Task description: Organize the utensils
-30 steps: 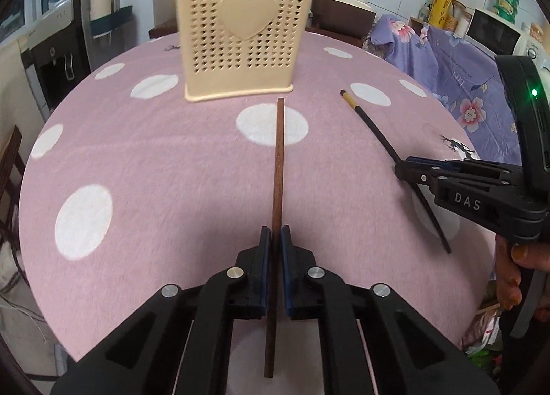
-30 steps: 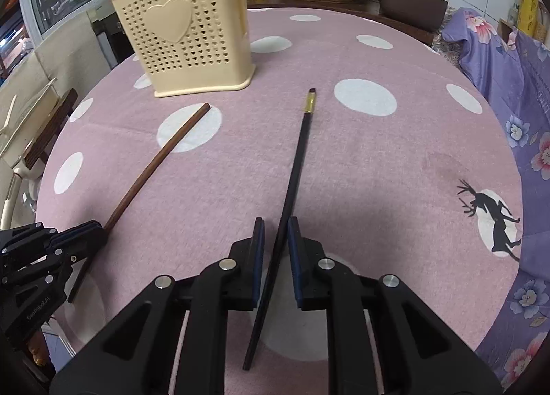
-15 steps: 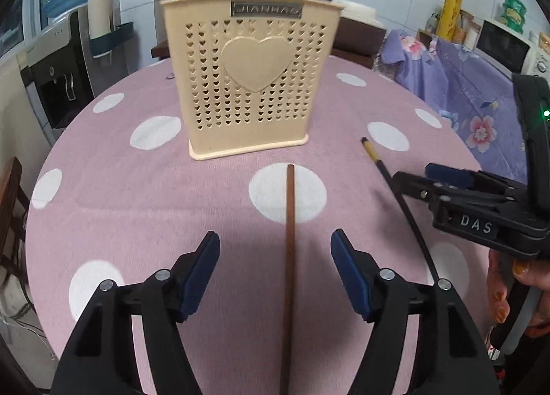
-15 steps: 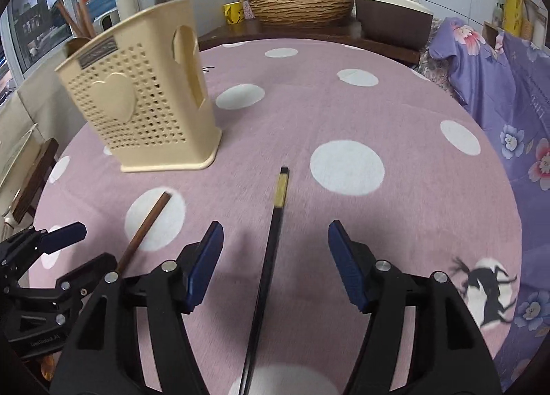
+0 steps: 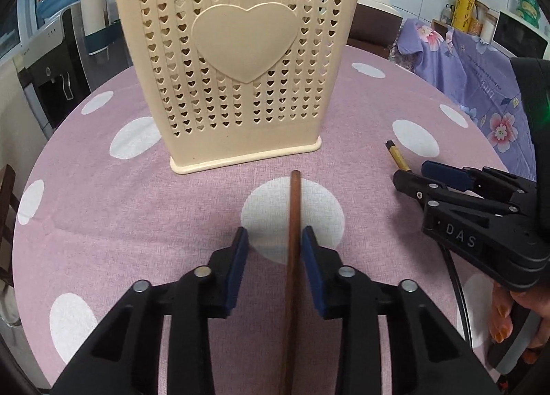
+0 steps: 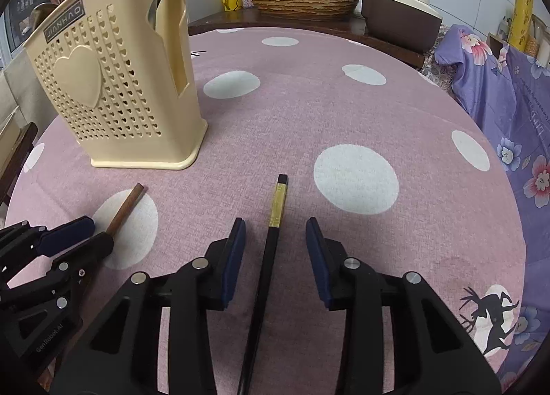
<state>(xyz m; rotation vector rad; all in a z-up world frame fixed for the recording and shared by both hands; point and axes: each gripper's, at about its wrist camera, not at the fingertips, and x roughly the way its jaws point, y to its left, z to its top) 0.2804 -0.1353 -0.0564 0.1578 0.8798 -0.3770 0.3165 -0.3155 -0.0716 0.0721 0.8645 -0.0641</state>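
Left gripper [image 5: 273, 235] straddles the round brown wooden chopstick [image 5: 292, 240] lying flat on the pink polka-dot tablecloth [image 5: 103, 223], jaws closing, the right blue pad just beside it, the left one clear. Right gripper [image 6: 275, 226] brackets the slim, square-edged black chopstick with a gold band [image 6: 275, 223], closing too, pads clear. The cream perforated plastic utensil basket with a raised heart [image 5: 240, 61] stands upright just beyond both tips.

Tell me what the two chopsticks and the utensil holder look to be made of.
Brown chopstick: probably wood, matte reddish-brown. Black chopstick: likely lacquered wood or plastic, smooth dark sheen, gold band near its end. Utensil holder: moulded cream plastic, judging by heart-shaped perforations and raised heart.
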